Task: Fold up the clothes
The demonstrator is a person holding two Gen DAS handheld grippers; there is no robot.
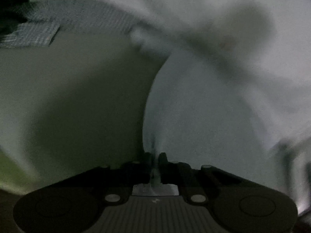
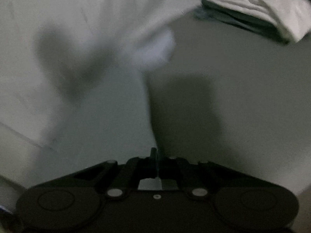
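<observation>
Left claw (image 1: 155,156) and right claw (image 2: 155,153) each pinch the white garment (image 1: 213,106) — cloth rising ahead

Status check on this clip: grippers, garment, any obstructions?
Left gripper shut on white garment edge. Right gripper shut on same cloth, blurred. Folded pile far right, checked cloth far left, both apart. Nothing blocking.

No words, numbers, brands or signs for you to read here. Both views dark and blurry. Small pale tag (image 2: 155,46) on white cloth (image 2: 81,19) in your right view: too blurry, no letters show. Tiny pale mark (image 1: 155,200) on ribbed gripper body in your left view: too small to tell.
</observation>
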